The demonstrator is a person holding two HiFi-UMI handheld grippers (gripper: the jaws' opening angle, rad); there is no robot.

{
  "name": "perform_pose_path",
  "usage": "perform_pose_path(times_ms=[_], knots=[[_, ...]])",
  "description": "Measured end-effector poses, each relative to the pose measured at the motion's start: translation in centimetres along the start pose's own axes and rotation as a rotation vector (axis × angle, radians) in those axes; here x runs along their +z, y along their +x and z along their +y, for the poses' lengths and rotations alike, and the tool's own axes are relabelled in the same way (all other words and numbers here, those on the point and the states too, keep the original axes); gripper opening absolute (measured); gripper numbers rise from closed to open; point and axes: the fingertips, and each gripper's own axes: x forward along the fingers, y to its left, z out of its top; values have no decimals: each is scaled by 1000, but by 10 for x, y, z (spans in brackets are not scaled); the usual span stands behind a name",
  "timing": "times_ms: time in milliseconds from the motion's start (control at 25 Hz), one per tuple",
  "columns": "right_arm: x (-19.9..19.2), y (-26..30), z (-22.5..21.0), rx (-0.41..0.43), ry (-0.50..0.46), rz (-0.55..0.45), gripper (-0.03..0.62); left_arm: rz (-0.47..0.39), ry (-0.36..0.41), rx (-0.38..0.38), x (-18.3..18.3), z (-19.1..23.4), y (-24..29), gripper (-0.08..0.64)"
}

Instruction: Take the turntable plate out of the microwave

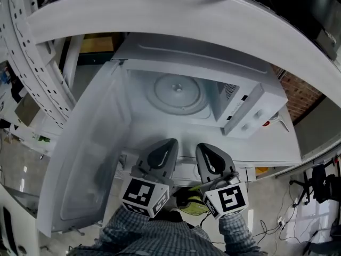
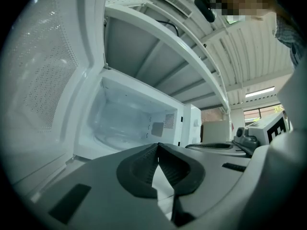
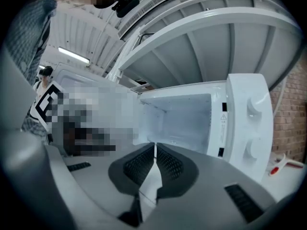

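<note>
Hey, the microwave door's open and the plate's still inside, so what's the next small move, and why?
Probably open both jaws first. The left gripper and right gripper are shut and empty, short of the open microwave, while the turntable plate lies flat inside; shut jaws could not take its rim.

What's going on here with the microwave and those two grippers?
A person holds a gripper in each hand in front of a white microwave, whose door is swung open to the left. The turntable plate lies inside on the cavity floor, untouched. The left gripper and right gripper hover side by side just outside the opening and point into it. Each has its jaws together with nothing between them. The plate has not yet been taken out.
</note>
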Motion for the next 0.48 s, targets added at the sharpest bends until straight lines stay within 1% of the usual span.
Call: perform_pose_path(times_ms=[40, 120, 200, 320, 360, 480], knots=[[2, 4, -2, 9, -44, 0, 24, -1, 2, 8, 2, 2, 1, 9], [5, 14, -5, 25, -173, 20, 23, -4, 7, 20, 5, 4, 4, 9], [5, 25, -7, 35, -298, 72, 23, -4, 15, 25, 8, 8, 8, 9], [4, 39, -9, 25, -416, 133, 25, 1, 27, 31, 10, 11, 14, 9], [3, 43, -10, 19, -469, 151, 25, 3, 35, 36, 11, 13, 15, 9], [3, 58, -9, 23, -662, 206, 25, 9, 43, 47, 11, 19, 20, 9]])
